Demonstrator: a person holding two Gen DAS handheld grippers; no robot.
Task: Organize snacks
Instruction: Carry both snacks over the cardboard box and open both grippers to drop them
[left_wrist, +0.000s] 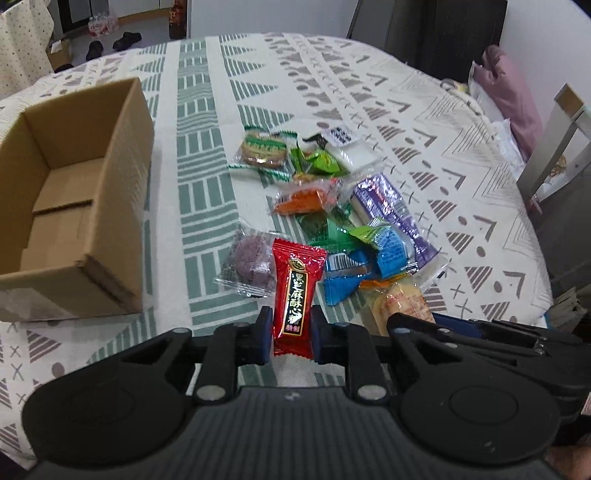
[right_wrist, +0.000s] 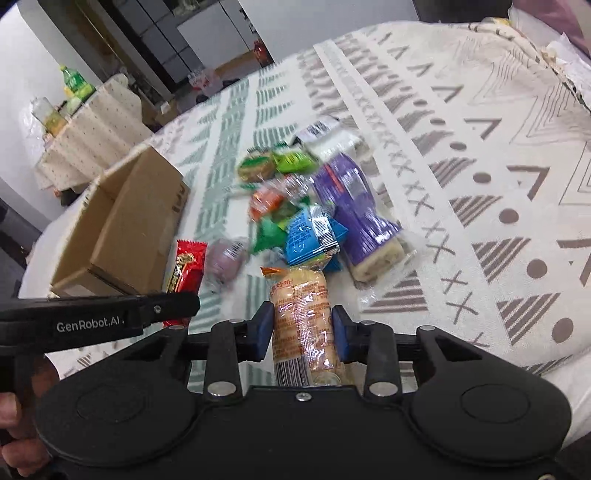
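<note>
Jaws of the left gripper (left_wrist: 288, 334) are pinching a red candy (left_wrist: 295, 295); the right gripper (right_wrist: 303, 332) is clamping a rice cracker pack (right_wrist: 301, 317) — both beside the snack pile (left_wrist: 332, 206), near the cardboard box (left_wrist: 70, 206).

Both tools are matte black plastic: the left gripper (left_wrist: 291, 332) and right gripper (right_wrist: 302, 328) have blue pads (right_wrist: 266, 328), round silver pivot pins, ribbed bodies and one centre screw; white "GenRobot.AI" lettering runs along one arm's side
</note>
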